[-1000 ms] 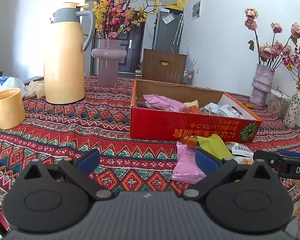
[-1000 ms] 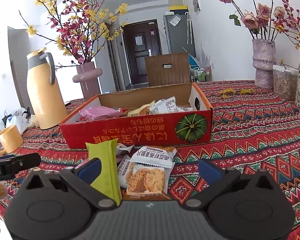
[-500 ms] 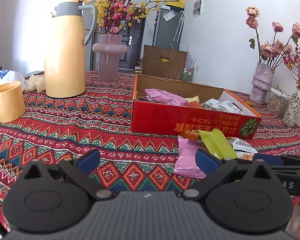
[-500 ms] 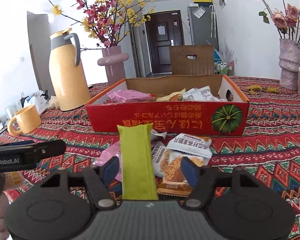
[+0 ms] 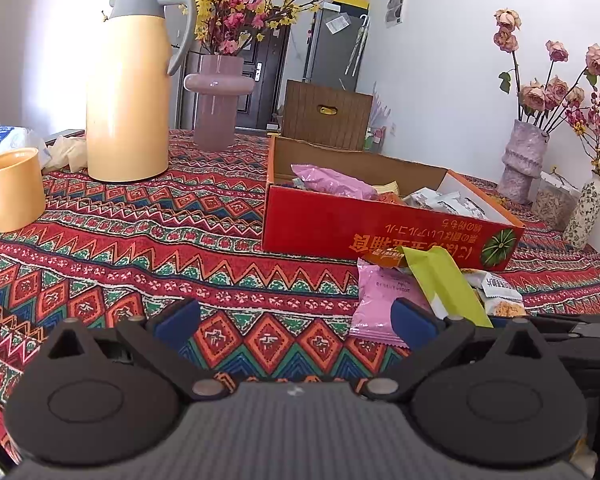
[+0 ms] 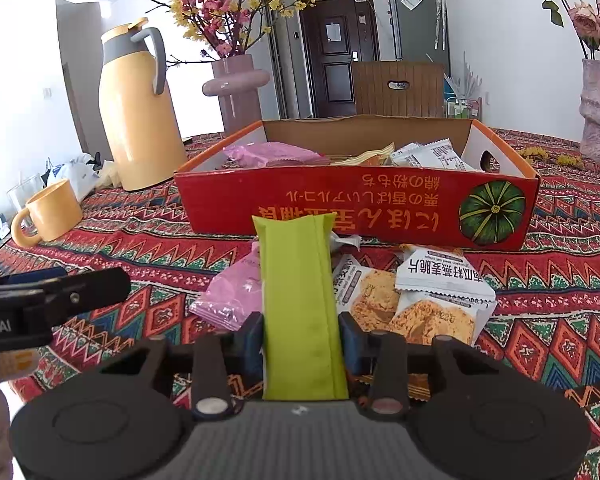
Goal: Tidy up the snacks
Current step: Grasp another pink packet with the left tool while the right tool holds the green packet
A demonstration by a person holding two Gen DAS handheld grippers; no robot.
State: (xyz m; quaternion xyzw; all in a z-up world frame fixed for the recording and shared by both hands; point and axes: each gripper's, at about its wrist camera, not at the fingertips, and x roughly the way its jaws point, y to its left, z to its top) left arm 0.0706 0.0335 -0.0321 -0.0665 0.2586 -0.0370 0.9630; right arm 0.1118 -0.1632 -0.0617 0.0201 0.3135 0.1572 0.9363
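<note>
A long green snack packet [image 6: 300,300] lies on the patterned cloth in front of the red cardboard box [image 6: 340,208], which holds several packets. My right gripper [image 6: 300,340] has its jaws closing, and the blue pads [image 6: 252,340] touch both sides of the green packet. A pink packet [image 6: 228,296] lies left of it and white-and-orange cracker packets [image 6: 432,300] to its right. My left gripper [image 5: 296,316] hangs open over bare cloth, left of the pink packet [image 5: 380,300], with nothing between its fingers.
A yellow thermos jug [image 5: 128,92], a yellow mug [image 5: 12,188] and a pink flower vase [image 5: 218,100] stand at the left. More vases [image 5: 520,160] stand at the far right. A wooden chair back [image 5: 328,116] rises behind the box [image 5: 340,224].
The right jaws went from wide apart to narrow around the green packet, which now sits centred between the pads. The left gripper has hardly moved.
</note>
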